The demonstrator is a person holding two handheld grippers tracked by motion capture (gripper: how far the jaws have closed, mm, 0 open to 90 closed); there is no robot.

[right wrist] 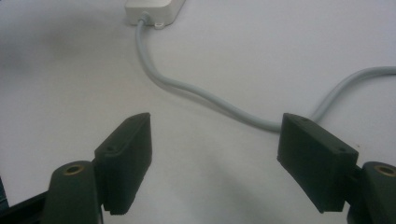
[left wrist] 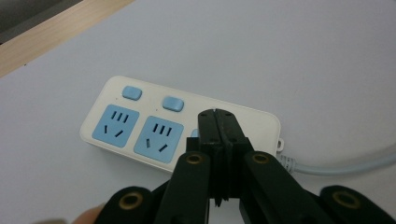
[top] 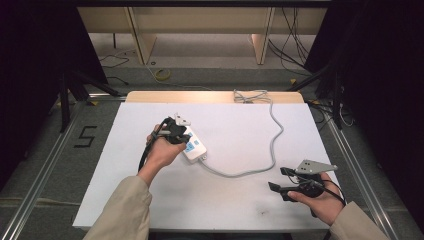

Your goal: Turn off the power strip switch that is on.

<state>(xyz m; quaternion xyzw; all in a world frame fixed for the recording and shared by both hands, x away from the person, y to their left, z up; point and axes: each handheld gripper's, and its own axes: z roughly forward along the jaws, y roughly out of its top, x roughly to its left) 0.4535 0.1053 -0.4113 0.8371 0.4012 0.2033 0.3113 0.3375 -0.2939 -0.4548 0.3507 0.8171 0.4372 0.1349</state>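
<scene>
A white power strip (top: 192,146) with blue sockets and blue switch buttons lies near the middle of the white table (top: 235,200). Its grey cable (top: 272,145) curves right and back to a coiled end at the far edge. My left gripper (left wrist: 215,116) is shut, jaws pressed together with nothing between them, its tips over the strip (left wrist: 180,126) beside a blue button. In the high view the left gripper (top: 175,131) covers the strip's far end. My right gripper (top: 279,179) rests open at the table's front right, jaws wide apart (right wrist: 215,135), the cable (right wrist: 205,95) beyond them.
The table's wooden far edge (top: 210,96) shows behind the white sheet. Cables and a yellow loop (top: 162,75) lie on the floor beyond. Metal rails run along both sides. Bare table surface lies between the two hands.
</scene>
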